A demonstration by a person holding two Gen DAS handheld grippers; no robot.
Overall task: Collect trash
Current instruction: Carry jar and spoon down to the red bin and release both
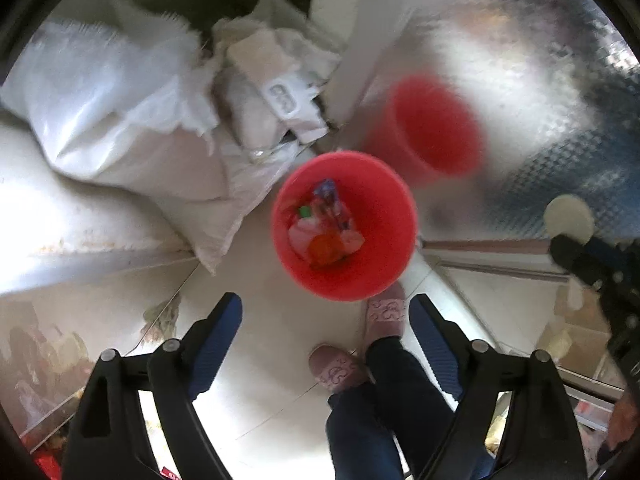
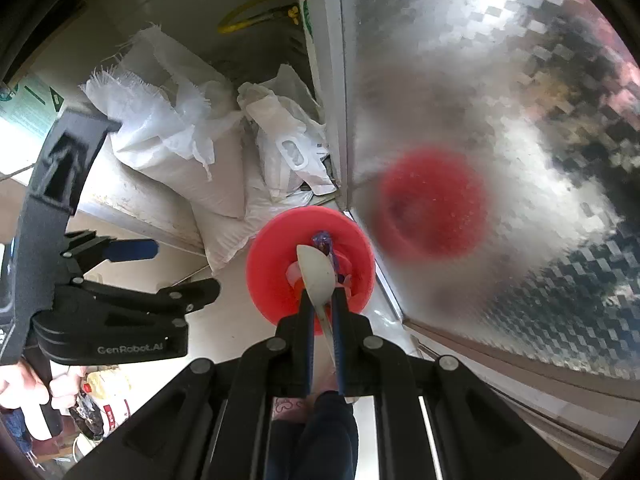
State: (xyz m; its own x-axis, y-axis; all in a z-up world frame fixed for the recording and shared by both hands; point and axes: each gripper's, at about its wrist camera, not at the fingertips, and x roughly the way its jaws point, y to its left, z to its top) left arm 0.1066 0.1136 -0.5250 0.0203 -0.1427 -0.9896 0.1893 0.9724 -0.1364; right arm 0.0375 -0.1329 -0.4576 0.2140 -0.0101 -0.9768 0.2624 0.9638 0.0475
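Over the red bin [image 2: 276, 276] on the floor, by the shiny metal door [image 2: 500, 120]

The right gripper [image 2: 323, 300] pinches a pale round lid [image 2: 318, 270] right above the bin's mouth; the left gripper [image 1: 324, 320] is spread wide and holds nothing; keep the lid over the middle, not the rim; then let go so it drops onto the trash [image 1: 324, 224] inside.

Pale tiled floor [image 1: 256, 344]; patterned metal panel [image 2: 500, 92]

Glossy red plastic bucket [image 1: 344, 226]; shiny embossed metal panel [image 2: 500, 100]; coarse woven sacks [image 1: 108, 108], probably plastic; smooth floor tiles [image 1: 272, 344].
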